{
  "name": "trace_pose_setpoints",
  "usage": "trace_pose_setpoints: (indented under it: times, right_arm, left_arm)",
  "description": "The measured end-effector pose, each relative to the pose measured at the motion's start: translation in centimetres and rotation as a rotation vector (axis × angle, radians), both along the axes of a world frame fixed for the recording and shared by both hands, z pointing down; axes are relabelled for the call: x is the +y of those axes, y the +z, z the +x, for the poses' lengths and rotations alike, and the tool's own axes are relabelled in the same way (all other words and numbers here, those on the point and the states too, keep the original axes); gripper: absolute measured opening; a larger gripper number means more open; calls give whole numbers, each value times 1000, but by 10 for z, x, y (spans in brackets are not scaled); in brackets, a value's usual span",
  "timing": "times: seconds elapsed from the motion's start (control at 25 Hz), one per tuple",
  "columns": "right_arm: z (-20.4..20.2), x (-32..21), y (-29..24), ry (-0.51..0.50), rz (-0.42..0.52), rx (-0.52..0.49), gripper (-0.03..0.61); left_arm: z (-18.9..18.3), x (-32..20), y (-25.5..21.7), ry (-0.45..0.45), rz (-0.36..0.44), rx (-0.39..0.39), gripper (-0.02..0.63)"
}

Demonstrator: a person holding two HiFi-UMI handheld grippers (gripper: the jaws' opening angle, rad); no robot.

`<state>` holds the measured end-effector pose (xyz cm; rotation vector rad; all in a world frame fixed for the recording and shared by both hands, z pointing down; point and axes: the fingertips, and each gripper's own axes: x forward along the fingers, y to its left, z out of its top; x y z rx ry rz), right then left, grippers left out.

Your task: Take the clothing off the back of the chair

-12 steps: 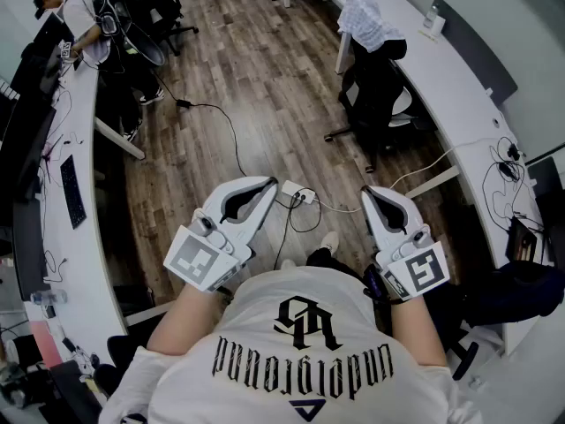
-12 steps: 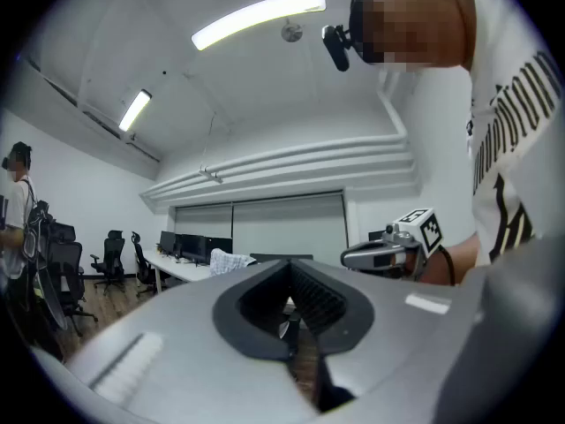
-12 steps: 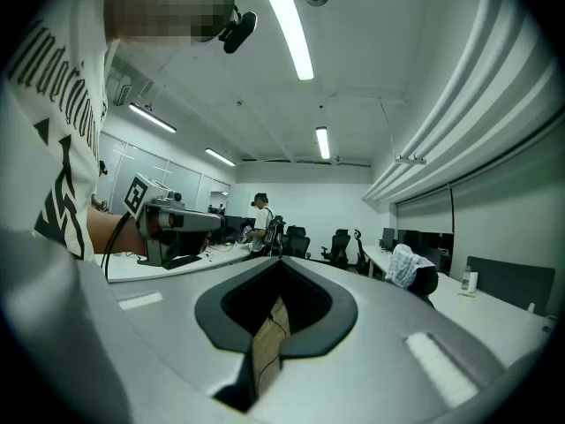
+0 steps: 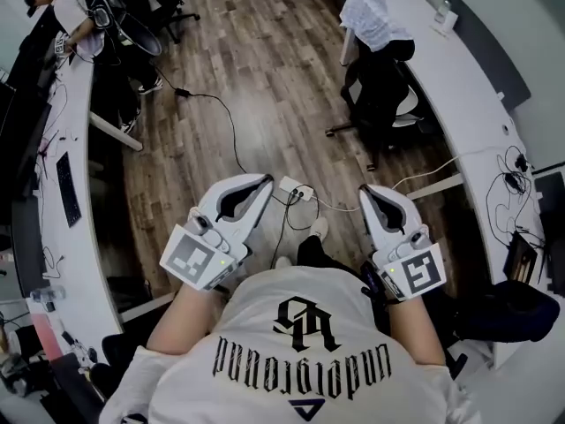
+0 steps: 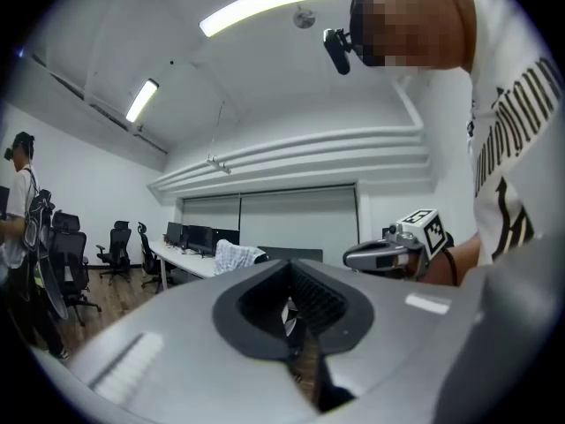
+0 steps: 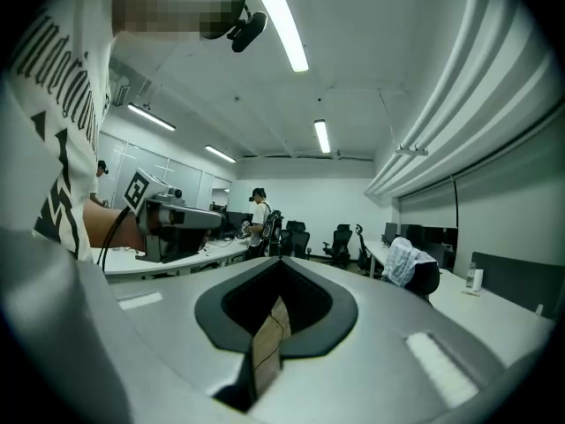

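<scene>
The left gripper (image 4: 263,185) and right gripper (image 4: 365,193) are clenched, empty, carried level since the chair (image 4: 381,87) stands well ahead. Clothing (image 4: 371,14) drapes its back.

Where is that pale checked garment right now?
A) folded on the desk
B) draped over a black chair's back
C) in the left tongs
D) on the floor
B: the pale garment hangs over the back of the black chair beside the white desk.
</scene>
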<state>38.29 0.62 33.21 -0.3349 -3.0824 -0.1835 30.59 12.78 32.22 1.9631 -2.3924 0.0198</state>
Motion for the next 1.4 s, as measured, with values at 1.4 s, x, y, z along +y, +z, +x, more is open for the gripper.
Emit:
trace_pose_setpoints:
  times: [1.4]
  right_arm:
    - [-166, -204, 0, 6, 14, -19, 5]
  left_arm:
    - [-177, -208, 7, 53, -4, -134, 49]
